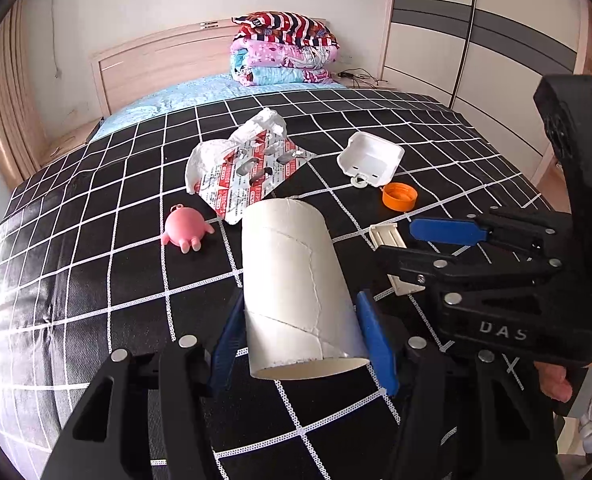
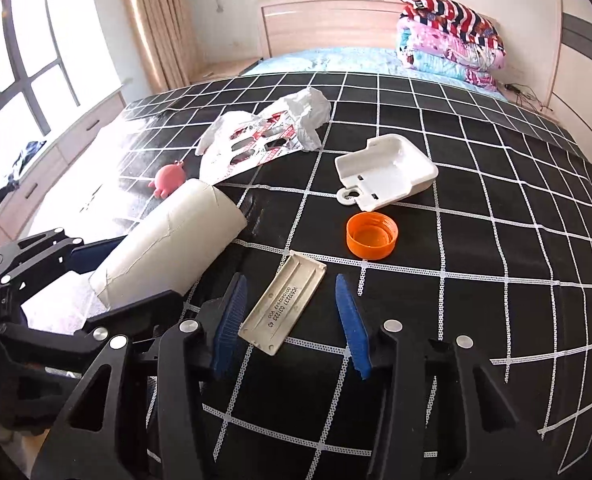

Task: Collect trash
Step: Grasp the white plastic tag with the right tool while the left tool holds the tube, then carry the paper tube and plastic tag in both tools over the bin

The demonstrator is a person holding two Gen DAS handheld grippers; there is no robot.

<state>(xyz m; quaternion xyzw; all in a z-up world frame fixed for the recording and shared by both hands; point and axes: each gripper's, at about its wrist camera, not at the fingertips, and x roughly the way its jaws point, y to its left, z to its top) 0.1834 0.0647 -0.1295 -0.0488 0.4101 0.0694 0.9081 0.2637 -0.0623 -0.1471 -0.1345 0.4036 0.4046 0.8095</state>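
Observation:
A white cardboard tube point(image 1: 296, 288) lies lengthwise between the blue pads of my left gripper point(image 1: 302, 320), which is shut on it; the right wrist view shows the same tube point(image 2: 168, 244) in that gripper point(image 2: 136, 276). A beige plastic strip point(image 2: 284, 304) with printed numbers rests on the bed cover between the pads of my right gripper point(image 2: 292, 312), which stands open with a gap at the right pad. In the left wrist view that gripper point(image 1: 408, 246) hovers over the strip point(image 1: 388, 236). An orange bottle cap point(image 2: 372, 240) lies just beyond.
On the black grid bed cover point(image 1: 96, 260) lie a white plastic case point(image 2: 384, 176), a red-and-silver blister pack point(image 1: 248, 180), crumpled white tissue point(image 1: 264, 124) and a pink toy point(image 1: 184, 230). Folded blankets point(image 1: 284, 52) sit at the headboard. A wardrobe point(image 1: 476, 40) stands to the right.

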